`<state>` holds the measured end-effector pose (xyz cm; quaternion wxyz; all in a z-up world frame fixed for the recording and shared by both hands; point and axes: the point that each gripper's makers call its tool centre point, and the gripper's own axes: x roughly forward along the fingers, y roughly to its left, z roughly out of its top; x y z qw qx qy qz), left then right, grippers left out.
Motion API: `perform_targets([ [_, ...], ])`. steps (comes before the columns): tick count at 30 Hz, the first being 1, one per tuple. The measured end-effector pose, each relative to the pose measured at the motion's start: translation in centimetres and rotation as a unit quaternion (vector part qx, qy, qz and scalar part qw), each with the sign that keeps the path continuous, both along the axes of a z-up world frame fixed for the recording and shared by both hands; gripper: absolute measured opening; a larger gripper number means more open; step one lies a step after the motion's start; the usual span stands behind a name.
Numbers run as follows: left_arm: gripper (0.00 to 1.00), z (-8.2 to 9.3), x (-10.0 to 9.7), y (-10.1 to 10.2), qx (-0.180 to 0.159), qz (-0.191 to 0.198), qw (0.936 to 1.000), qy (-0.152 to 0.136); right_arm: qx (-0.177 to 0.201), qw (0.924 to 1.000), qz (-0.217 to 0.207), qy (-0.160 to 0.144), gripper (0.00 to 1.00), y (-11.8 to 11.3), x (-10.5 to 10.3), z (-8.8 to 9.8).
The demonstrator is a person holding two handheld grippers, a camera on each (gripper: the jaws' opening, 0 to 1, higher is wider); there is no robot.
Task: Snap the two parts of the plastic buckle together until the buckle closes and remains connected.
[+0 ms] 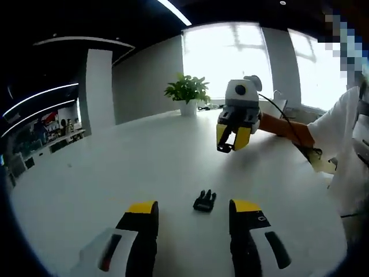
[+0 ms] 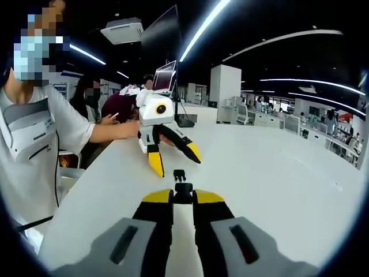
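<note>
Right claw [image 2: 183, 197] is pinching one small black plastic buckle half [image 2: 183, 192]; left claw [image 1: 194, 209] sits released over the pronged half [image 1: 204, 201] on the white desk [image 1: 115, 167]. Grab it squarely, line prongs up, then push.

A broad, smooth white table [image 1: 144, 156] stretches across the room, its surface catching soft daylight. At its far end stands a leafy green plant in a white pot [image 1: 187, 93], set before a tall bright window [image 1: 228, 60] that glares almost white. A plain grey wall [image 1: 144, 81] runs beside the window, with a square white pillar [image 1: 99, 86] further along. The ceiling is dark, crossed by long white strip lights [image 2: 202, 29]. A white ceiling-mounted projector box [image 2: 122, 30] hangs overhead. Farther off, rows of desks with monitors [image 2: 265, 115] fill the open office, and an open laptop [image 2: 164, 77] sits raised near the table's edge.
</note>
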<state>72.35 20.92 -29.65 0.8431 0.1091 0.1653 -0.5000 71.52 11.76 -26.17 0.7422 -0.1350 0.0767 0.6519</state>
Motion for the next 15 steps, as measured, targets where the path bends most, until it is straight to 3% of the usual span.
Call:
perform_targets([
  [6, 0.28, 0.36, -0.62, 0.43, 0.0, -0.004, 1.0, -0.001, -0.007, 1.0, 0.001, 0.0, 0.12, 0.08, -0.13, -0.31],
  [15, 0.22, 0.28, -1.07, 0.09, -0.001, -0.013, 0.9999, 0.002, -0.009, 1.0, -0.002, -0.001, 0.12, 0.12, -0.19, -0.45],
])
